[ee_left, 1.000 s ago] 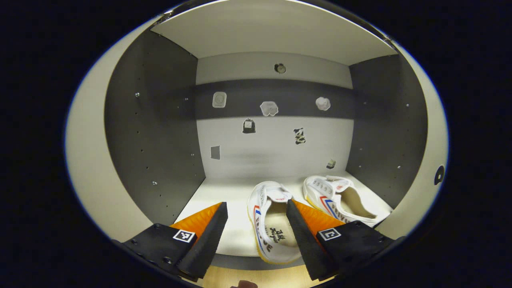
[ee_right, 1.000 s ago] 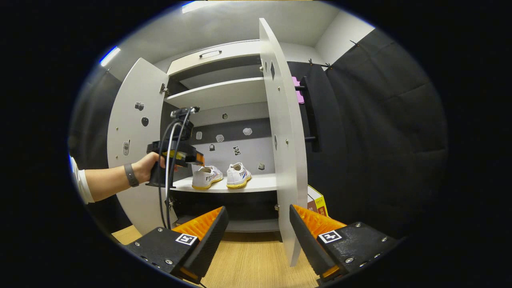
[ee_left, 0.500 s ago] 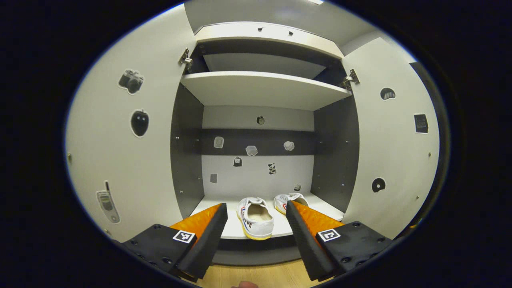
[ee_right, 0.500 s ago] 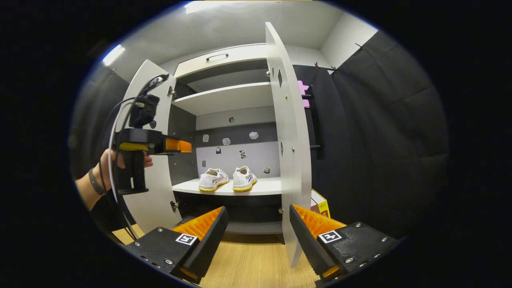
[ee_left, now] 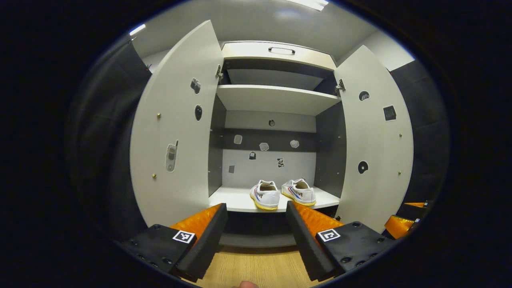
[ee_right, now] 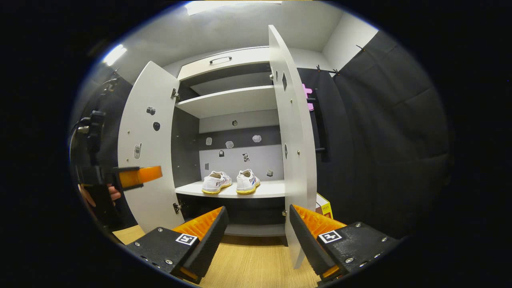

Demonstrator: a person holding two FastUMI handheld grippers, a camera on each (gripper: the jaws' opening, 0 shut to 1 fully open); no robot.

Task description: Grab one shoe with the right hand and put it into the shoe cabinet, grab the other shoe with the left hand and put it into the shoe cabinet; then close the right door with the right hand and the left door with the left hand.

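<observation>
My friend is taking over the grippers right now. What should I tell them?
Left hand-held gripper: open, empty, in front of the cabinet.
Right hand-held gripper: open, empty, near the right door.
Both shoes, left one and right one, sit side by side on the shelf.
Done: shoes put away.
Left: close the right door with the right hand, then the left door with the left.

Lettering on shoes (ee_left: 280, 193) and box (ee_right: 325, 206) too small to read.

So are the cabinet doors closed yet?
No, both open. The left door and right door swing outward, showing both shoes on the shelf.
</observation>
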